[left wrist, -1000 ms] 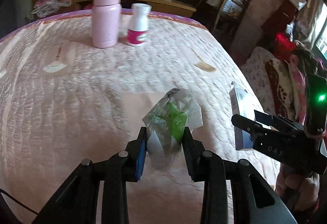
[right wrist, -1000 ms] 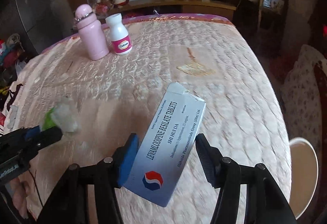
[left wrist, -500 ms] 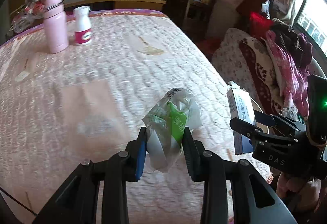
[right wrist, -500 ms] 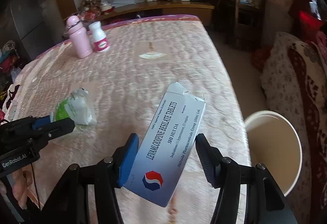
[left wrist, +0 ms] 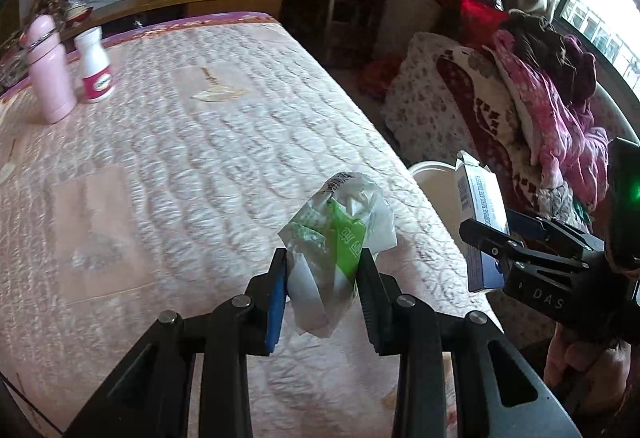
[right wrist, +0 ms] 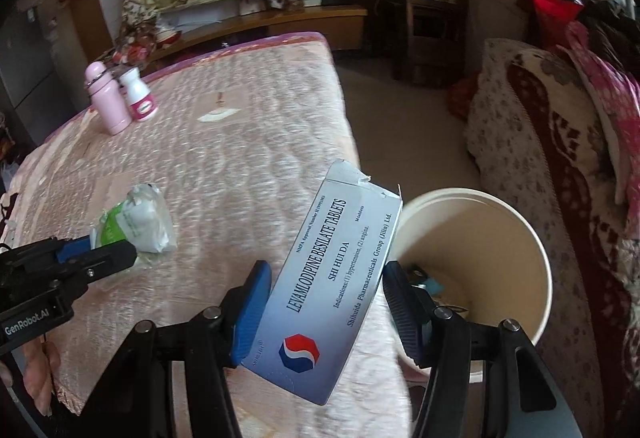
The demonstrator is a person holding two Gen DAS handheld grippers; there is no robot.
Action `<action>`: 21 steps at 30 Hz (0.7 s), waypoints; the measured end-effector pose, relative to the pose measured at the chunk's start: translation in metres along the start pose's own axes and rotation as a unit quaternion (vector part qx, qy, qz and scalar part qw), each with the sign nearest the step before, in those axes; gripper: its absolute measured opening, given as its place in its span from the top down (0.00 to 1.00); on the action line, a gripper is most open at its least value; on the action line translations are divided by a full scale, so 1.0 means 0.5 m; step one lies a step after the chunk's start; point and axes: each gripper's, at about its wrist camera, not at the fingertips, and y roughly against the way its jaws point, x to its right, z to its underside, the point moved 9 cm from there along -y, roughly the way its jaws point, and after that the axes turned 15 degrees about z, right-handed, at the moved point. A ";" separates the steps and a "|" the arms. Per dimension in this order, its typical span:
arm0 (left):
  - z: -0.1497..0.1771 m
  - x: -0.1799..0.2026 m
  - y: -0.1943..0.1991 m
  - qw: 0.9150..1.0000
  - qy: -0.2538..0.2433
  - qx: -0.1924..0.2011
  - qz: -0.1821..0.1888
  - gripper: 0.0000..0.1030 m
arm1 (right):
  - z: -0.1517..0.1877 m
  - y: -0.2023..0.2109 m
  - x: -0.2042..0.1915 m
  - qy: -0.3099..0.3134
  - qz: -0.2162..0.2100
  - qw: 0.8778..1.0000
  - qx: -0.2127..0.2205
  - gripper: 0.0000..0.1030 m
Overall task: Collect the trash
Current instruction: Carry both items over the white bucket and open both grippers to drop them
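Both claws carrying trash from the quilted bed (left wrist: 208, 166) toward the white bucket (right wrist: 532, 238) on the floor just past the bed's near corner. The left claw (left wrist: 323, 274) is closed on a crumpled green-and-white wrapper (left wrist: 340, 230), held clear above the quilt; the right claw (right wrist: 326, 302) is clamped across a flattened blue-grey tablet box (right wrist: 328, 278) with a torn top flap. Compared with a second ago, both views have swung toward the bed's edge: the bucket, then only a sliver in the right wrist view and absent from the left, now fills the right wrist view's lower right and shows behind the box in the left wrist view, while the pink flask (left wrist: 48, 70) and white pill bottle (left wrist: 95, 66) have receded to the far end of the bed. Neither grip has altered. The box now overlaps the bucket's rim, so release of the box is probably the next step, the wrapper after it.
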 end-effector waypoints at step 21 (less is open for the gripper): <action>-0.048 0.146 -0.153 0.998 -0.034 -0.031 0.035 0.66 | 0.020 -0.079 0.207 -0.062 0.060 0.996 -0.026 0.41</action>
